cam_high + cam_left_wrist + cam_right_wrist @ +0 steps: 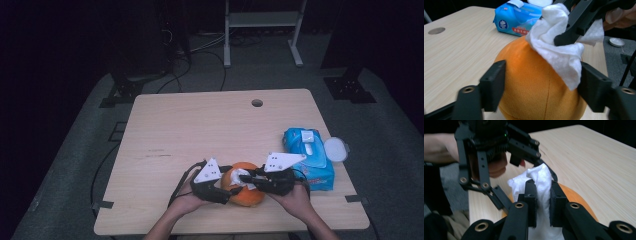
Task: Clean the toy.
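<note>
Near the front edge of the pale wood-grain worktop (pixel 190 125), an orange plush ball (pixel 247 192) is bracketed by the left hand-held gripper (pixel 226 187), its jaws half closed at the ball's sides. On top of the ball, a white wipe (pixel 541 182) is pinched in the fully closed right hand-held gripper (pixel 541 202). Right of the ball lies a blue wipes pack (pixel 307 155), with a round white lid (pixel 336 148) beside it. Beyond the ball a cable hole (pixel 257 103) is cut in the worktop; past that, grey floor, cables and a metal frame (pixel 262 30) are seen in darkness
</note>
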Tool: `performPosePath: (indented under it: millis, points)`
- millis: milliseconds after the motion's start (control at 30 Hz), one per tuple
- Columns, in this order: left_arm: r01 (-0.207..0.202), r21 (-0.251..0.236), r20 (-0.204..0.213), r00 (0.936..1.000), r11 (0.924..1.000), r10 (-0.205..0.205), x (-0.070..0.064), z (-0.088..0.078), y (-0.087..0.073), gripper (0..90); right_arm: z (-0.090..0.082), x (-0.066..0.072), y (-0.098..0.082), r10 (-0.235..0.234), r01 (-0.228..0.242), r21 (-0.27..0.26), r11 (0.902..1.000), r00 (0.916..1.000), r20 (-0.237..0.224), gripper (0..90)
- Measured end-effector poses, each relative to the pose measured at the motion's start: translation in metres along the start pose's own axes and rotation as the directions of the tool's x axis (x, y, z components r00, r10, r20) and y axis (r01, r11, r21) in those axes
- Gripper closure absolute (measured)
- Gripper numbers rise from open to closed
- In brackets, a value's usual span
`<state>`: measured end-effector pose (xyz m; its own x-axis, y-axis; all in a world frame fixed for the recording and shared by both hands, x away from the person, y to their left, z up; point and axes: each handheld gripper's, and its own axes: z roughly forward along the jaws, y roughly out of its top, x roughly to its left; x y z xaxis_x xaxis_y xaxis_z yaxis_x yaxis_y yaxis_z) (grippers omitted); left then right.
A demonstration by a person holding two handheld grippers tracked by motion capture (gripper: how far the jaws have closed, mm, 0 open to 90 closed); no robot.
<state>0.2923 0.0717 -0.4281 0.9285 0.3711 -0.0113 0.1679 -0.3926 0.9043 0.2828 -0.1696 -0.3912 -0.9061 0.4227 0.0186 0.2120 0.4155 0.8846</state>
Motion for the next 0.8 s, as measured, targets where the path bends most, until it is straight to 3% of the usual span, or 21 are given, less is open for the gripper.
performPosePath:
  millis: [100,167,233,300,400,500,567,667,733,800]
  points:
    - [0.047,0.007,-0.005,0.9989,0.9989,-0.047,0.005,0.002,-0.004,8.4,-0.002,-0.009,-0.007,0.036,-0.036,0.001,0.9994,0.9993,0.012,78.8]
    - [0.057,0.001,0.016,0.9983,0.9984,-0.057,0.005,0.004,-0.006,12.1,-0.004,-0.012,-0.008,0.047,-0.047,-0.005,0.9989,0.9988,0.016,78.8]
    - [0.030,-0.003,-0.002,0.9995,0.9995,-0.030,0.002,0.004,-0.003,22.5,-0.004,-0.010,-0.006,0.043,-0.043,-0.003,0.9991,0.9988,0.022,78.8]
    - [0.000,-0.007,-0.015,0.9999,1.0000,0.000,-0.003,0.003,0.003,27.4,-0.002,-0.003,-0.002,0.028,-0.027,-0.013,0.9995,0.9994,0.019,78.8]
    - [-0.066,-0.002,-0.027,0.9974,0.9978,0.066,-0.011,0.003,0.009,28.8,0.004,0.010,0.005,0.002,-0.003,-0.029,0.9996,0.9996,-0.027,78.8]
    - [-0.081,0.002,-0.034,0.9961,0.9967,0.081,-0.010,0.002,0.006,29.8,0.007,0.013,0.006,-0.029,0.029,0.002,0.9996,0.9994,-0.020,78.8]
    - [-0.075,0.007,-0.036,0.9965,0.9971,0.076,-0.007,0.001,0.003,30.0,0.003,0.006,0.003,-0.016,0.016,0.002,0.9999,0.9998,-0.010,78.9]
    - [-0.055,0.018,-0.033,0.9979,0.9983,0.055,-0.002,-0.002,-0.004,27.4,-0.008,-0.009,-0.005,0.021,-0.021,0.005,0.9998,0.9990,0.040,78.9]
    - [-0.010,0.016,-0.034,0.9994,0.9998,0.010,0.002,-0.001,-0.005,18.9,-0.013,-0.020,-0.013,0.059,-0.060,0.014,0.9981,0.9956,0.072,78.9]
    - [0.048,0.015,-0.031,0.9984,0.9987,-0.048,0.005,0.002,-0.006,8.9,-0.016,-0.026,-0.020,0.094,-0.095,0.008,0.9955,0.9932,0.068,78.9]
